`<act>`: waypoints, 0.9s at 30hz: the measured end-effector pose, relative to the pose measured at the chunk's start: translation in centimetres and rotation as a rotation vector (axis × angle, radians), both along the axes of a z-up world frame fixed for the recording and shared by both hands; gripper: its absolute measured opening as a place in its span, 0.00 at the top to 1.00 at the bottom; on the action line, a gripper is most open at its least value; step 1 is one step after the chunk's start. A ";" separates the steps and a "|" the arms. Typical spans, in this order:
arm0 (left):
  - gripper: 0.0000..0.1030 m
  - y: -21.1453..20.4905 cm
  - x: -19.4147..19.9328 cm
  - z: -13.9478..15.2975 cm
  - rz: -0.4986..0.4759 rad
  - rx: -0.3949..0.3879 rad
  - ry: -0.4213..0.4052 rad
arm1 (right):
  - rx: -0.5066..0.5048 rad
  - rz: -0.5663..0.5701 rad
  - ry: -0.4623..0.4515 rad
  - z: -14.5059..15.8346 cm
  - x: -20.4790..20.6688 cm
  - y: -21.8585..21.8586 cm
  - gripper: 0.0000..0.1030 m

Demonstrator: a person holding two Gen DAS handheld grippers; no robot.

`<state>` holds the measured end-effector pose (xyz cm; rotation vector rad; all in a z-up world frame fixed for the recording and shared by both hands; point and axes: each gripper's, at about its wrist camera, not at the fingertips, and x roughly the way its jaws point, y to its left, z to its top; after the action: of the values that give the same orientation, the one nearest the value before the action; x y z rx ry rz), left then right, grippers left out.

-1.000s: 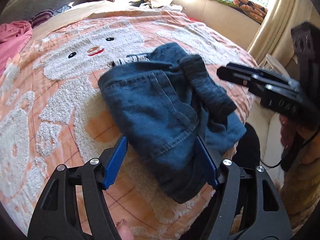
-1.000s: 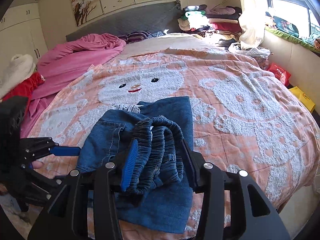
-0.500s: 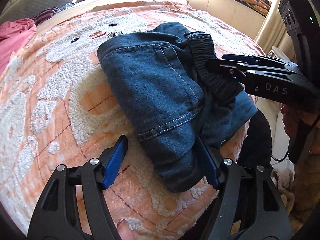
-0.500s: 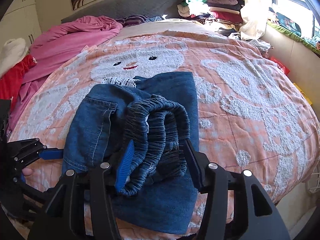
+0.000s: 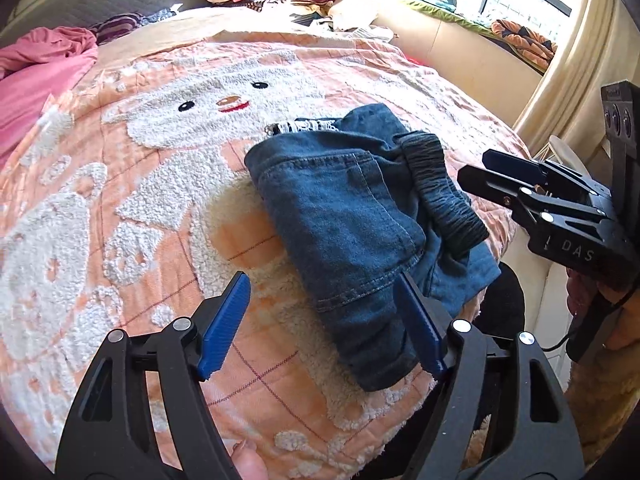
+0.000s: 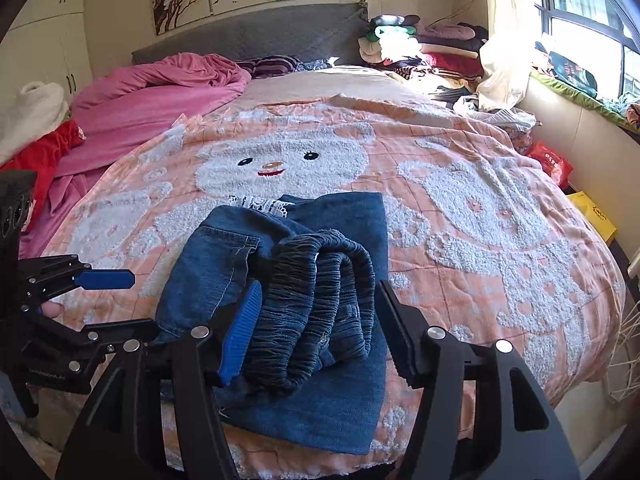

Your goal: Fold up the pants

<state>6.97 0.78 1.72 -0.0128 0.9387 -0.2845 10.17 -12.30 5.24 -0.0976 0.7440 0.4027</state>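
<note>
Blue denim pants lie folded in a bundle on the orange bear blanket near the bed's front edge, and also show in the right wrist view. The dark elastic waistband is doubled over on top. My left gripper is open; its jaws stand apart just in front of the bundle's near end, holding nothing. My right gripper is open, its jaws either side of the waistband without closing on it. Each gripper shows in the other's view: the right one and the left one.
The orange blanket covers the bed. A pink quilt lies at the back left. Piled clothes sit by the headboard. A window ledge runs along the right. The bed edge drops off just below the pants.
Both grippers have pulled back and up from the pants. The right gripper has moved off the waistband. The bundle lies still on the blanket.
</note>
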 end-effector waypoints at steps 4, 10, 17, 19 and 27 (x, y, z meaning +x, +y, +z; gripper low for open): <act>0.31 -0.3 0.6 0.7 0.022 0.024 -0.031 | 0.008 -0.014 -0.014 0.5 -0.1 -0.5 0.39; 0.29 -0.5 1.9 0.7 0.045 0.026 -0.041 | 0.029 -0.055 -0.016 0.7 0.2 -2.0 0.33; 0.27 -0.7 3.4 -0.3 0.054 0.024 -0.023 | 0.051 -0.082 0.019 -0.3 1.1 -3.5 0.29; 0.27 -0.8 3.8 -0.7 0.056 0.024 -0.014 | 0.060 -0.081 0.036 -0.8 1.5 -3.7 0.29; 0.25 -0.8 4.9 -2.4 0.068 0.018 0.020 | 0.076 -0.048 0.135 -3.5 3.4 -3.4 0.27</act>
<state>11.91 0.02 -0.67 -0.0315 0.9585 -0.2134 13.54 -15.72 1.71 0.0195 0.8611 0.3940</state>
